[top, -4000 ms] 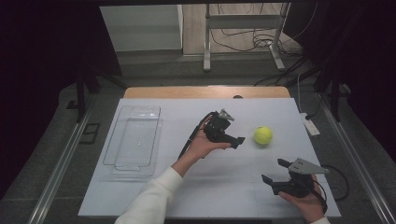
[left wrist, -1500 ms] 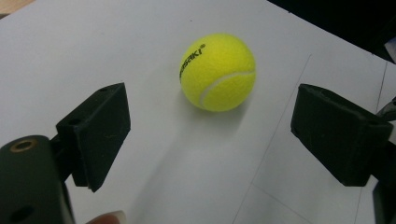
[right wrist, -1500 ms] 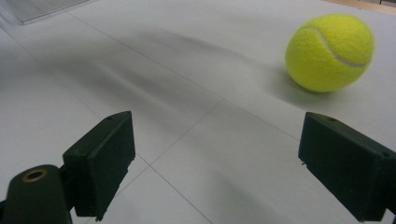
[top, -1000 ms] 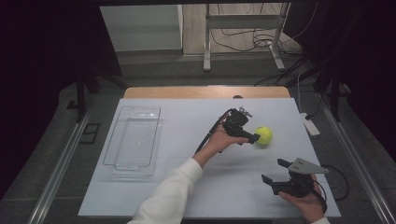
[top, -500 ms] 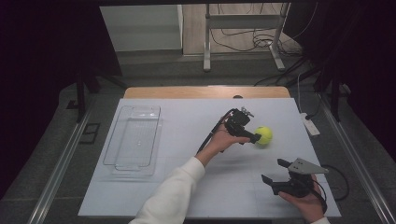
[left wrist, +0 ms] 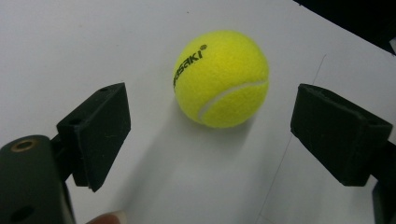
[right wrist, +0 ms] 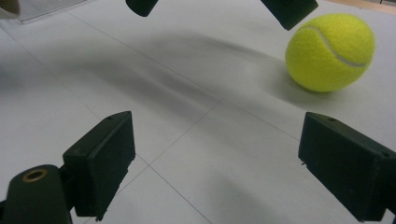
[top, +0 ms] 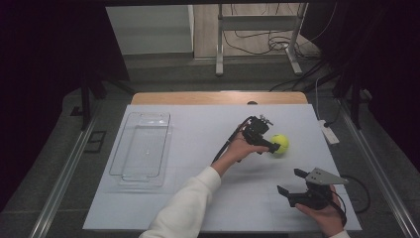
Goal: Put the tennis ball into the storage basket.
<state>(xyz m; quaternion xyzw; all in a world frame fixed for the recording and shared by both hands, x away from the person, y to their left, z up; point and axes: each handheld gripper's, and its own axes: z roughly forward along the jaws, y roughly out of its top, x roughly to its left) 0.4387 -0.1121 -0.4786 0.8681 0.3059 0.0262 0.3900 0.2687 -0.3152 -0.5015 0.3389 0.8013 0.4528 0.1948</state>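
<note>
A yellow tennis ball [top: 280,143] rests on the white table cover [top: 198,198], well to the right of the clear plastic tray [top: 141,148]. The left gripper [top: 270,145] hovers just beside the ball on its tray side, its jaws spread wide with the ball ahead of them and untouched; black lettering runs across the ball's felt in the left gripper view. The right gripper [top: 292,181] sits near the ball on the person's side, held in a hand [top: 324,215], jaws also spread and holding nothing
</note>
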